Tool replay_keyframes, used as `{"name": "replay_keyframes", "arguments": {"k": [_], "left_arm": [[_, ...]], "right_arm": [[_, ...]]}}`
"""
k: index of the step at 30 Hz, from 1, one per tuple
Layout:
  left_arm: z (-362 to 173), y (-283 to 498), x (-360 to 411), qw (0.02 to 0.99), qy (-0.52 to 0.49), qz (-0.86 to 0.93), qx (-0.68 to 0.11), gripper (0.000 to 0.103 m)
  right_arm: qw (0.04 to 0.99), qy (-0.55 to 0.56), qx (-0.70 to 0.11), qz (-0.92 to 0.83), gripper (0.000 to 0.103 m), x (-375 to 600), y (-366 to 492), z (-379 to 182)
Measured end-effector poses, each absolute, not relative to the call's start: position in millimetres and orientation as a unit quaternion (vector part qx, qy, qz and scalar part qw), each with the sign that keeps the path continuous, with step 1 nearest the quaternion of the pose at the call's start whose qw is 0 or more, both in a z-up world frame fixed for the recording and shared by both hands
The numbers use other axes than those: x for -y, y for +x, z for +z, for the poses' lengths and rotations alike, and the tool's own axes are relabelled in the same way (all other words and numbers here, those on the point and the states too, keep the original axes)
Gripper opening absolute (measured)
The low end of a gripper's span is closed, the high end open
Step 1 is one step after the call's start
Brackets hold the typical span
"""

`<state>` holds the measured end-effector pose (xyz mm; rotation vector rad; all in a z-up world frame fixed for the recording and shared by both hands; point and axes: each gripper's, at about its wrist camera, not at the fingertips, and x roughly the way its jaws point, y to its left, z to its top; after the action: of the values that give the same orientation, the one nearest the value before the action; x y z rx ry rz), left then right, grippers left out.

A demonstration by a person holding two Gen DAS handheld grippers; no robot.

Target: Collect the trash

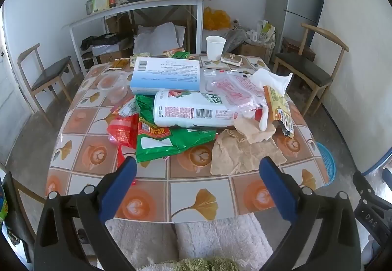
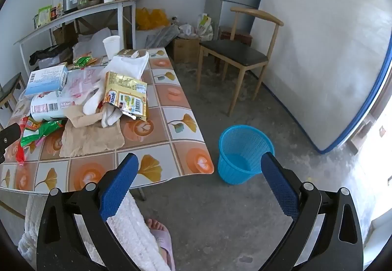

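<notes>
My left hand-held gripper [image 1: 196,170] hangs over the near edge of the table [image 1: 196,195], its blue pads spread wide apart and grasping nothing. Just ahead of it the trash lies heaped on the tiled tablecloth: a crumpled brown paper bag [image 1: 235,155] closest on the right, a green snack packet [image 1: 169,143] beside it on the left, and a red wrapper [image 1: 122,131] further left. On top of the green packet rests a white tube-shaped package [image 1: 193,109] lying on its side, and a pale blue box [image 1: 166,75] sits above that. A clear plastic bag [image 1: 235,89] with red print drapes to the right of the box, next to a white crumpled tissue [image 1: 272,80] and a yellow snack packet [image 1: 279,109]. A white paper cup [image 1: 215,47] stands upright at the far edge, well apart from the heap. My right hand-held gripper [image 2: 199,170] is also released, pads wide and bare, held off the table's right corner above the concrete floor. Between its pads and a little beyond stands the blue mesh wastebasket [image 2: 245,153] on the floor, beside the table. A wooden chair [image 2: 235,55] stands further back.
</notes>
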<state>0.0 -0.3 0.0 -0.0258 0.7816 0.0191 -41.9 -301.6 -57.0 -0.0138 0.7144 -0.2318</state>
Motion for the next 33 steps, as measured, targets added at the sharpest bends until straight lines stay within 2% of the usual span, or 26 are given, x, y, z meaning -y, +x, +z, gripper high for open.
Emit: {"name": "replay_keyframes", "arguments": {"k": [33], "left_arm": [[-1,3,-10,0.923,-0.027,0.023,-0.383,0.098]], "right_arm": [[0.931,-0.007,-0.347,-0.113,0.096,302,-40,-54]]}}
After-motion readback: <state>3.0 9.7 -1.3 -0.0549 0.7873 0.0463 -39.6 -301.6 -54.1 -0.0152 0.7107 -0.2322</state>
